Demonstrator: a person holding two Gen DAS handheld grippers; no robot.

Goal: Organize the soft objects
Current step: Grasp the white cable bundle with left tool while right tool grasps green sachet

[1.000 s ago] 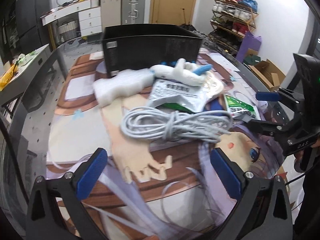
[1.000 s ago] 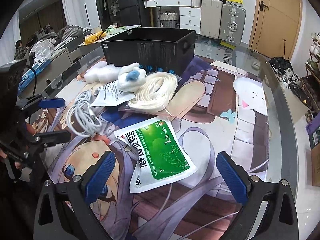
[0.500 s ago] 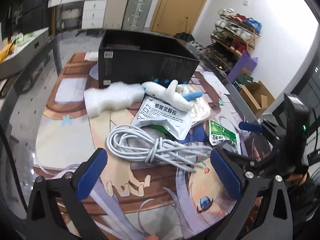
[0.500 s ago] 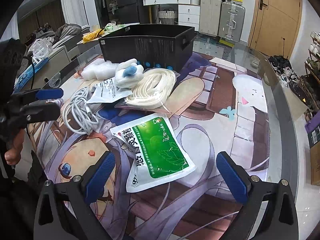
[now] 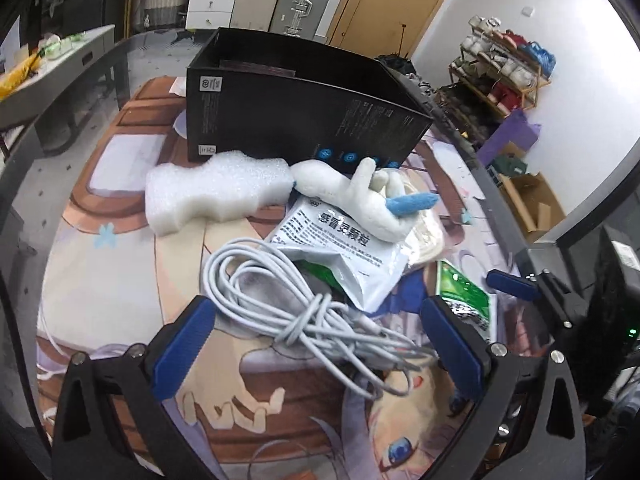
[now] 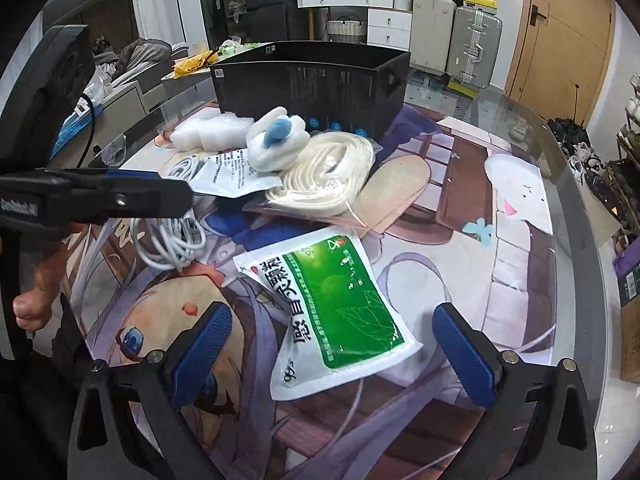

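Note:
A pile lies on the printed mat in front of an open black box (image 5: 296,120) (image 6: 312,80). It holds a coiled grey cable (image 5: 280,296) (image 6: 168,240), a white foam block (image 5: 212,196) (image 6: 208,134), a white plush toy with a blue tip (image 5: 360,196) (image 6: 276,142), a white sachet (image 5: 344,248) (image 6: 228,176), a bagged cream cord bundle (image 6: 324,176) and a green sachet (image 6: 336,304) (image 5: 464,292). My left gripper (image 5: 316,348) is open with its fingers on either side of the cable coil. My right gripper (image 6: 332,356) is open over the green sachet.
The round glass table's rim (image 6: 576,200) curves at the right. A low side table (image 5: 60,60) with clutter stands at the left. Drawers and suitcases (image 6: 472,44), a shoe rack (image 5: 504,64) and cardboard boxes (image 5: 532,200) stand around the room.
My left gripper has moved forward and down until its open fingers straddle the cable coil. My right gripper has moved slightly closer to the green sachet.

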